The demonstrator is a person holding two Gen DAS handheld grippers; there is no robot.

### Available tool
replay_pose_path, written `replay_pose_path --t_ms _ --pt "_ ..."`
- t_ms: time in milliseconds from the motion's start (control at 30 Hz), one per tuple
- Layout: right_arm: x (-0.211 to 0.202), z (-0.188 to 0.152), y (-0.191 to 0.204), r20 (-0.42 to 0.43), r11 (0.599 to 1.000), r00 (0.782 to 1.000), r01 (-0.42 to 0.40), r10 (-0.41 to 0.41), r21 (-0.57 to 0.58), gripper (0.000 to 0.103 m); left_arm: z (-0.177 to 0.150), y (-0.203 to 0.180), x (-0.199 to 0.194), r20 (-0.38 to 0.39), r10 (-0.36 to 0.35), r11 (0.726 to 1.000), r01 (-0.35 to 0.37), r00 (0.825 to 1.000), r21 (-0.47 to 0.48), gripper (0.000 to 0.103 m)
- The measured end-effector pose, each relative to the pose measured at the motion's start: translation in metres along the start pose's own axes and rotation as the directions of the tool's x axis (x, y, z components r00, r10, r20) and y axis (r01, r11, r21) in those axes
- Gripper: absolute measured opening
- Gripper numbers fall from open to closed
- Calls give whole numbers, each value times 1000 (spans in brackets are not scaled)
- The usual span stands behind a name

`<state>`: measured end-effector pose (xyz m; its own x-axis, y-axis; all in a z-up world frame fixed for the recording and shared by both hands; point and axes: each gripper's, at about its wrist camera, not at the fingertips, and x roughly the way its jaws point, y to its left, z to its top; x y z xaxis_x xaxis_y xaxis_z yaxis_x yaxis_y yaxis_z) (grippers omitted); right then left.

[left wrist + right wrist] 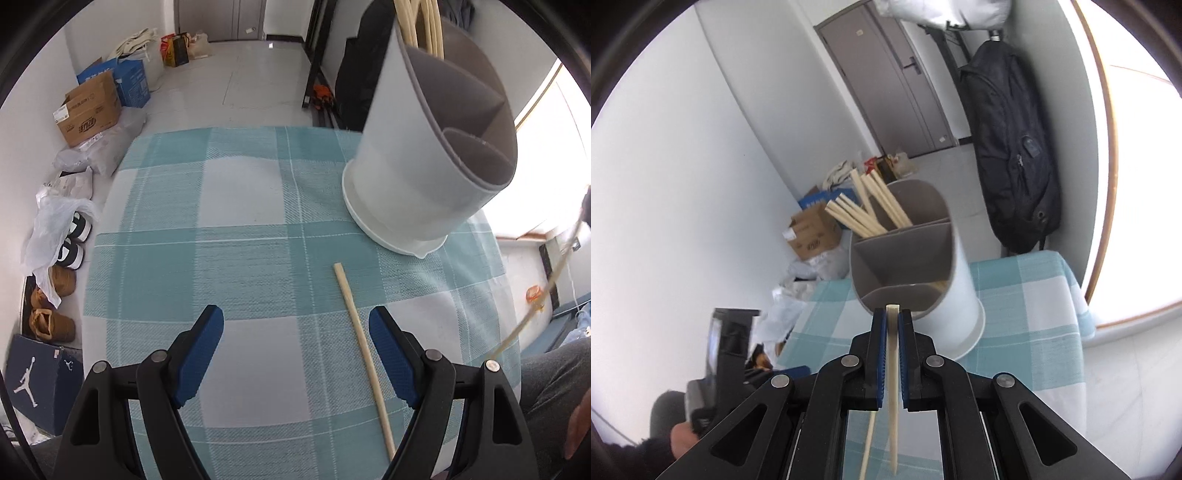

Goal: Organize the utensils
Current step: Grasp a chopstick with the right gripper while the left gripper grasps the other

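A white utensil holder [399,177] with grey compartments stands on the checked tablecloth [240,258]. Several chopsticks [866,212] lean in its far compartment. One loose chopstick [364,354] lies on the cloth just inside the right finger of my left gripper [295,312], which is open and holds nothing. In the right wrist view my right gripper [892,314] is shut on a single chopstick [894,424], lifted off the table, its blunt end pointing at the holder [960,295]. That held chopstick [535,306] shows at the left view's right edge.
A black backpack [1012,147] hangs behind the table's far corner. Cardboard boxes [88,107], bags and shoes [55,284] line the floor beside the table. A person's leg [554,380] is at the table's near right side.
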<state>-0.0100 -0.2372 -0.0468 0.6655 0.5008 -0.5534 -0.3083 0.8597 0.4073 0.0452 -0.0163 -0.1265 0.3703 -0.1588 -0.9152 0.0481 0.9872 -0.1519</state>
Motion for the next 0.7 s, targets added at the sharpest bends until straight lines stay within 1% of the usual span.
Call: replay_pose_path --t_ms 67,133,200,233,300,333,367,433,467,500,533,567,600,667,700 --pt "-5 2 -9 13 1000 1000 -12 11 21 5 1 -3 3 -12 -5 1000 5 1000 -7 78" --pt "-12 0 -18 27 998 999 -23 22 51 5 3 -7 5 -25 24 1000 -24 999 6 77" --pt "-22 0 -22 37 997 999 -33 31 74 5 3 -14 9 -38 54 998 -53 998 26 73" --pt "-26 0 -26 42 996 999 -36 33 77 5 3 -15 11 -42 61 998 -60 997 30 64" --pt "-36 1 -30 48 996 998 -33 29 78 5 2 -20 16 -61 72 997 -70 996 35 56" --pt "-40 1 -32 54 996 998 -39 34 80 5 2 -21 18 -68 81 996 -78 994 34 43" --pt "-44 0 -34 62 996 997 -40 35 79 5 2 -22 20 -76 82 996 -80 994 32 34" --pt "-50 0 -33 70 996 997 -45 40 80 5 -1 -26 24 -93 85 996 -83 992 25 31" --pt "-50 -1 -34 71 996 997 -47 41 81 5 -1 -27 23 -79 105 994 -103 991 31 28" --pt "-51 -1 -34 74 996 997 -44 38 80 5 -4 -30 22 -66 124 992 -122 990 43 27" --pt "-52 -1 -35 76 996 996 -43 37 78 5 -4 -33 22 -63 117 992 -114 991 47 18" --pt "-51 -2 -36 76 996 996 -45 39 78 5 -5 -34 21 -62 106 994 -103 992 46 11" --pt "-51 -2 -37 79 996 996 -48 41 80 5 -7 -35 20 -59 107 993 -104 993 51 10" --pt "-53 -2 -37 82 996 996 -50 44 80 5 -10 -38 19 -55 100 993 -97 993 64 3" --pt "-54 -2 -37 85 996 995 -49 42 79 5 -12 -39 18 -51 98 993 -94 994 69 2"
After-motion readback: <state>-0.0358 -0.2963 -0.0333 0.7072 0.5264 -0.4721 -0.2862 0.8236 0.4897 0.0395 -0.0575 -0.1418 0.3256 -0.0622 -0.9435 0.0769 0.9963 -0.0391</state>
